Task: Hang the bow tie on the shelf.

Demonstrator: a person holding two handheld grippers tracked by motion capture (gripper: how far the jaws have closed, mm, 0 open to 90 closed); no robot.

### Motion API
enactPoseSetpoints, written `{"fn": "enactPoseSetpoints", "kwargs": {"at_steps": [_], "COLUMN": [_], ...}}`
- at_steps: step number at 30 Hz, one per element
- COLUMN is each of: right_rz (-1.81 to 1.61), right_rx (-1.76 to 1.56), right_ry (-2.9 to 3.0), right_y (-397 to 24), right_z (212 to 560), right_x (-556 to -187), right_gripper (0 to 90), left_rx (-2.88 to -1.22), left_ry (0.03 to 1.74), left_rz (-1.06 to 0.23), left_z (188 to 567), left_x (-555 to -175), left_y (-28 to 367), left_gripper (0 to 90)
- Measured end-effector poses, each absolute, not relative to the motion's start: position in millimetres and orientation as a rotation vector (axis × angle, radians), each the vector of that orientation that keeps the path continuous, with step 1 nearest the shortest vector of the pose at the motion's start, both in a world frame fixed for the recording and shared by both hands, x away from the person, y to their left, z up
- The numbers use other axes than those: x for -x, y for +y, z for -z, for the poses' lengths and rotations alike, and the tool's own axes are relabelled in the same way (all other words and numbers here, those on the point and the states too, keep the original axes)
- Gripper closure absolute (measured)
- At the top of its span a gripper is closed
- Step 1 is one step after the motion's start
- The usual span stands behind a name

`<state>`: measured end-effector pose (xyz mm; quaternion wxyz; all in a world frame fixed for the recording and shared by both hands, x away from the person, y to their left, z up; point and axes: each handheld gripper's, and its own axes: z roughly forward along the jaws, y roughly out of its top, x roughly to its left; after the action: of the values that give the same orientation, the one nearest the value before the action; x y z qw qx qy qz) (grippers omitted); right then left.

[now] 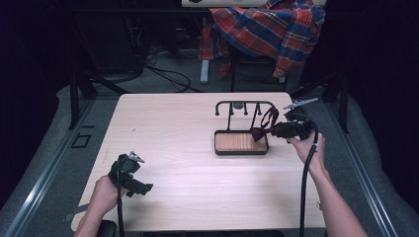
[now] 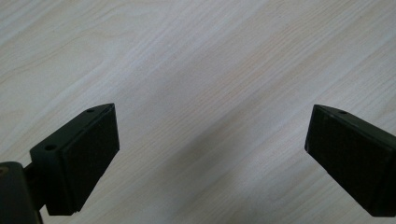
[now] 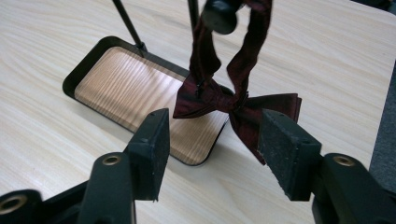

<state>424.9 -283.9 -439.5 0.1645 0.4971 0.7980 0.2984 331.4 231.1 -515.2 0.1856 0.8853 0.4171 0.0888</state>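
A plaid shirt (image 1: 269, 29) drapes a chair at upper centre. Right of centre, the dark red bow tie (image 3: 233, 100) hangs from the black stand (image 1: 241, 143), just beyond the right gripper (image 3: 212, 140), whose jaws are parted and released. At lower left, the left gripper (image 2: 210, 140) gapes over bare table (image 1: 188, 182).

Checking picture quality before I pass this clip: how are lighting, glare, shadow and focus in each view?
High view: table evenly lit, surroundings nearly black, slightly soft. Left gripper view: wood grain crisp, left tongs dark and a little soft, faint shadow between them. Right gripper view: bow tie sharp, mild sheen on the tray, right tongs slightly blurred.
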Motion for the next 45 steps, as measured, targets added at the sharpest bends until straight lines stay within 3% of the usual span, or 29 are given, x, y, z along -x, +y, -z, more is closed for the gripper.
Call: {"fn": "enactPoseSetpoints", "kwargs": {"at_steps": [15, 30, 45], "right_rz": [-0.788, -0.654, -0.603], "right_rx": [-1.299, -1.16, -1.071], "right_ry": [2.387, 2.568, 2.71], "right_y": [-265, -232, -219], "right_z": [439, 465, 479], "right_x": [-388, -351, -318], "right_gripper": [33.1, 19.9, 14.4], "left_rx": [-2.49, -2.495, -2.499], "left_ry": [1.172, 1.164, 1.171], "left_rz": [-0.244, -0.24, -0.229], "left_z": [515, 515, 517], "left_x": [-331, -330, -331], "left_y": [231, 231, 229], "left_gripper": [2.8, 2.8, 2.8]}}
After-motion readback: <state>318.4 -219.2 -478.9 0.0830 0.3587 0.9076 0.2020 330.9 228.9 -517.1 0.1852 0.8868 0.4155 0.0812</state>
